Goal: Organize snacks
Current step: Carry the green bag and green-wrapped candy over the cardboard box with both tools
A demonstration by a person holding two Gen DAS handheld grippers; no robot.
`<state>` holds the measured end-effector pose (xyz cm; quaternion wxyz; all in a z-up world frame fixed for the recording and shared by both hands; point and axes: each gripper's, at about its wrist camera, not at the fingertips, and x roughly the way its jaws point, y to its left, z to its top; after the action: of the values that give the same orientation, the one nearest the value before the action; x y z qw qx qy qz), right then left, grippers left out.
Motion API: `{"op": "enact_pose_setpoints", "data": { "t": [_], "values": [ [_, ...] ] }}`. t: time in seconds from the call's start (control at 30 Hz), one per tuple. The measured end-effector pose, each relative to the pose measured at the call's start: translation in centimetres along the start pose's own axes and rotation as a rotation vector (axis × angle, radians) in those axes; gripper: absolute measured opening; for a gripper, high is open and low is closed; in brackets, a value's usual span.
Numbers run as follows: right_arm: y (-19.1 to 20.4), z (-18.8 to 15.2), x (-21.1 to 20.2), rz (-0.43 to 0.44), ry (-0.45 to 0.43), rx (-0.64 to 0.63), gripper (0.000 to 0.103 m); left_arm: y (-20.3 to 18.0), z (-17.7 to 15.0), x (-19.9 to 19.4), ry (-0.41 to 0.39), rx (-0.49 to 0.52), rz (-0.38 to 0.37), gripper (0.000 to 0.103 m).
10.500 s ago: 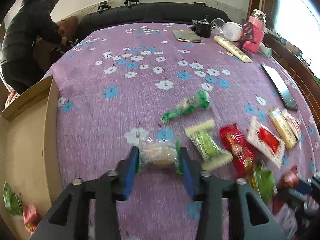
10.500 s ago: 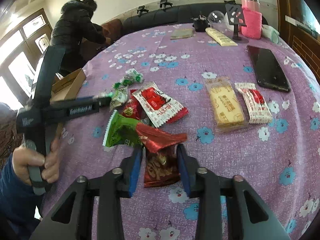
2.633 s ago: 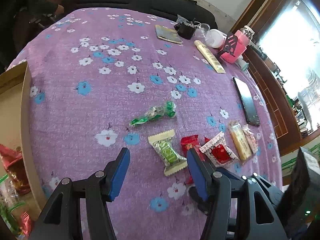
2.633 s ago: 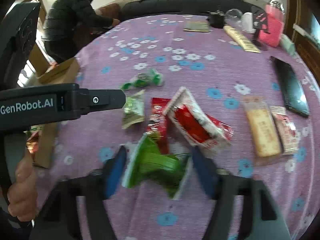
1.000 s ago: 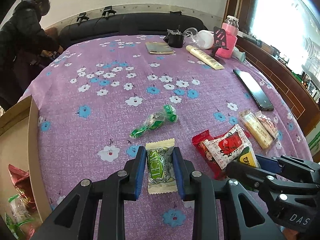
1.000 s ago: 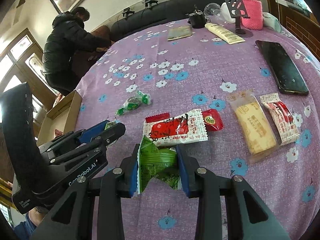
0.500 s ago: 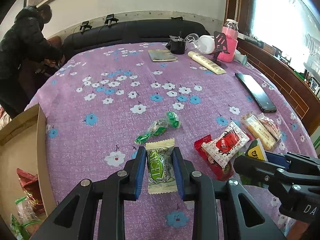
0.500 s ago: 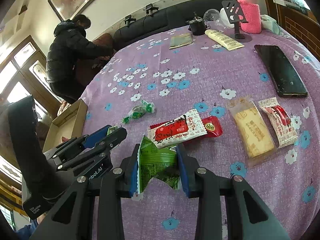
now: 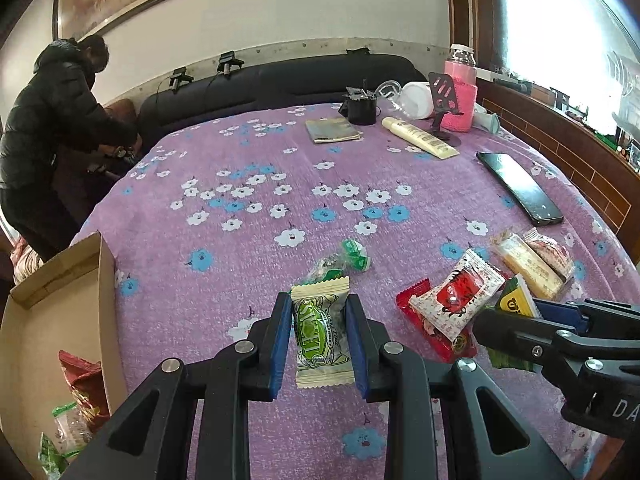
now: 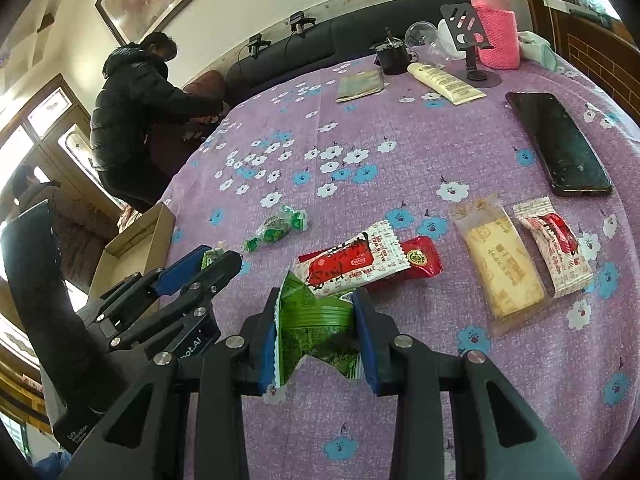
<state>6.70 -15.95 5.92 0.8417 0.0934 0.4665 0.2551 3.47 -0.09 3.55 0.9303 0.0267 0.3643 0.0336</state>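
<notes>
Left gripper (image 9: 319, 334): jaws closed narrow on a pale-yellow and green crimped-end sweet wrapper (image 9: 321, 332), gripped across its width with both crimped ends free. The packet appears lifted off the purple floral-print cloth (image 9: 240, 184) covering the counter. Gripping across the middle keeps the packet from swinging and leaves its ends free for release.

Right gripper (image 10: 315, 336): jaws closed narrow on a crumpled dark-green foil snack packet (image 10: 316, 330), pinched at its sides, the foil buckled between the pads. It appears raised clear of the cloth, just in front of the remaining snacks.

Destination: an open brown cardboard box (image 9: 48, 312) stands at the left edge of the counter, beside the left gripper. It already holds some packets, including a red one (image 9: 80, 376) and green-and-clear ones lower down. Its position off the counter edge lets packets be dropped in from above.

Snacks not yet collected, all lying flat on the cloth: a twisted clear-and-green sweet (image 9: 340, 260); a white-and-red printed packet (image 10: 354, 262) resting on top of a red foil packet (image 10: 420, 260); a long clear-wrapped yellow biscuit bar (image 10: 500, 270); and a smaller white-and-red packet (image 10: 554, 244) just beside it.

Judgement: both grippers are loaded, and the step in hand is carrying to the box. The task is partly done, with five packets left on the cloth. The right gripper has the longer carry, across the left gripper's path, so collision is the main risk.

Unrelated items noted at the far end: a black phone (image 10: 560, 144) and a pink knit-sleeved bottle (image 10: 494, 20).
</notes>
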Motion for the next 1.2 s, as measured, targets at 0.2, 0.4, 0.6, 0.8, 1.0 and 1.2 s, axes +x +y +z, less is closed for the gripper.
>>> {"op": "enact_pose_setpoints", "data": {
  "t": [0.2, 0.4, 0.6, 0.8, 1.0, 1.2],
  "values": [
    [0.0, 0.0, -0.3, 0.000, -0.015, 0.003, 0.033, -0.1, -0.1, -0.2, -0.004, 0.001, 0.004, 0.028],
    [0.1, 0.1, -0.8, 0.006, -0.039, 0.005, 0.033, -0.1, -0.1, -0.4, -0.011, -0.008, -0.008, 0.028],
    [0.3, 0.1, -1.4, 0.019, -0.066, -0.002, 0.033, 0.0, 0.2, -1.2, -0.028, -0.016, -0.034, 0.028],
    [0.3, 0.2, -2.0, 0.026, -0.097, 0.000, 0.033, 1.1, 0.3, -2.5, -0.029, -0.067, -0.067, 0.028],
    [0.9, 0.0, -1.9, 0.029, -0.097, -0.020, 0.033, 2.6, -0.4, -3.8, -0.014, -0.114, -0.100, 0.028],
    [1.4, -0.3, -1.6, 0.038, -0.096, -0.040, 0.033, 4.8, -1.0, -5.5, -0.030, -0.163, -0.103, 0.028]
  ]
}}
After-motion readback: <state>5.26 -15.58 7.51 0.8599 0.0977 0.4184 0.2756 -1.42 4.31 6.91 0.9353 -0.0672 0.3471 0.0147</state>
